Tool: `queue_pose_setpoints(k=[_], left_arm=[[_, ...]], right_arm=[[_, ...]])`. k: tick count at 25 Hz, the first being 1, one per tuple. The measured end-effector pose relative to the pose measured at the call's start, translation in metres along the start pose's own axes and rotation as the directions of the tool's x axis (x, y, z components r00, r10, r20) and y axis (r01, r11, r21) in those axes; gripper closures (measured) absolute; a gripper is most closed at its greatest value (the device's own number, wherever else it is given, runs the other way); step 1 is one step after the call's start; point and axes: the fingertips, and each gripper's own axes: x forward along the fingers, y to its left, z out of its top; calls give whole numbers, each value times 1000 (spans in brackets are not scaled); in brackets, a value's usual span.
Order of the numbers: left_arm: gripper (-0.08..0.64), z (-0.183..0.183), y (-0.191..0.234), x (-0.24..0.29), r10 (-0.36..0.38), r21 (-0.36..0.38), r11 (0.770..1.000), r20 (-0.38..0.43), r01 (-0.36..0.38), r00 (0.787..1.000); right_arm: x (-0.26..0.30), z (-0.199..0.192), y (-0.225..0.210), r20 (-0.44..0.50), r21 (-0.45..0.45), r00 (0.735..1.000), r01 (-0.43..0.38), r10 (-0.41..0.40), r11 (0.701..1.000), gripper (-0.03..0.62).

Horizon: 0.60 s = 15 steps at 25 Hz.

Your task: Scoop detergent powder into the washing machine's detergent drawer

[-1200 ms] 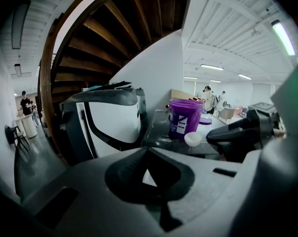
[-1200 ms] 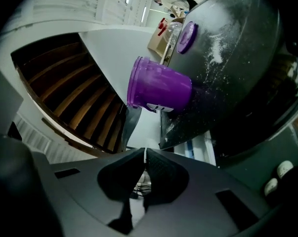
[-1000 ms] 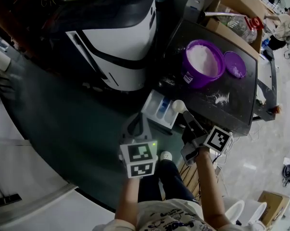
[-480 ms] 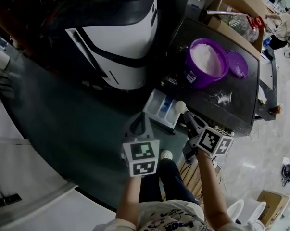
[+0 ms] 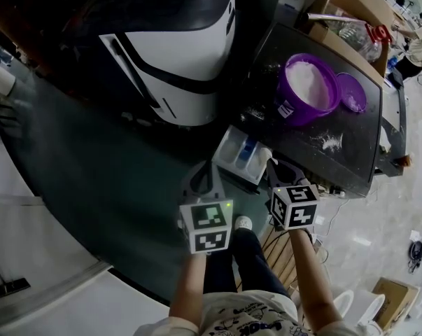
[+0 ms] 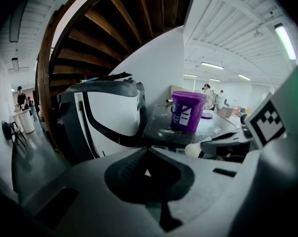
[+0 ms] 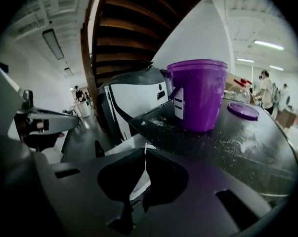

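Observation:
The white washing machine (image 5: 179, 54) has its detergent drawer (image 5: 229, 144) pulled out, with a blue insert in the middle. My right gripper (image 5: 272, 168) (image 7: 143, 154) is shut on the thin handle of a white scoop (image 5: 265, 154), seen edge-on between the jaws. The scoop's bowl (image 6: 192, 150) hangs at the drawer's right end. A purple bucket (image 5: 308, 86) (image 7: 198, 95) full of white powder stands on the black table (image 5: 350, 156). My left gripper (image 5: 202, 169) (image 6: 148, 154) is shut and holds nothing, just short of the drawer's front.
The bucket's purple lid (image 5: 352, 93) lies beside it, and spilled powder (image 5: 325, 143) dusts the table. Cardboard boxes and a plastic bottle (image 5: 350, 30) stand behind the table. Under the grippers are the dark floor and the person's legs.
My right gripper has rolled, so its marker cube now faces the camera, and the scoop bowl has turned over at the drawer's right end. The left gripper has barely moved.

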Motion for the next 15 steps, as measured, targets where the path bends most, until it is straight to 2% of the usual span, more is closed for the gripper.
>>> queue_pose_setpoints(k=[4,7,9,11,15], left_arm=[[558,-4,3,0,-2,-6,1000,-5,2,1000],[558,-5,4,0,-3,-9,1000,-8,3,1000],[558,-6,5,0,-3,-11,1000,-8,2,1000],[558,-7,7,-1,-1,-13,1000,-8,1,1000],[558,-9,10,-1,-3,-20,1000,-12,3,1000]], right_arm=[[9,-3,11,-25,-173,1000,13,-18,985,572],[14,-4,17,-37,-312,998,27,-40,950,572],[17,-7,19,-43,-430,997,45,-70,902,572],[18,-11,22,-45,-546,994,59,-99,836,572],[21,-16,26,-39,-697,990,71,-136,714,572]])
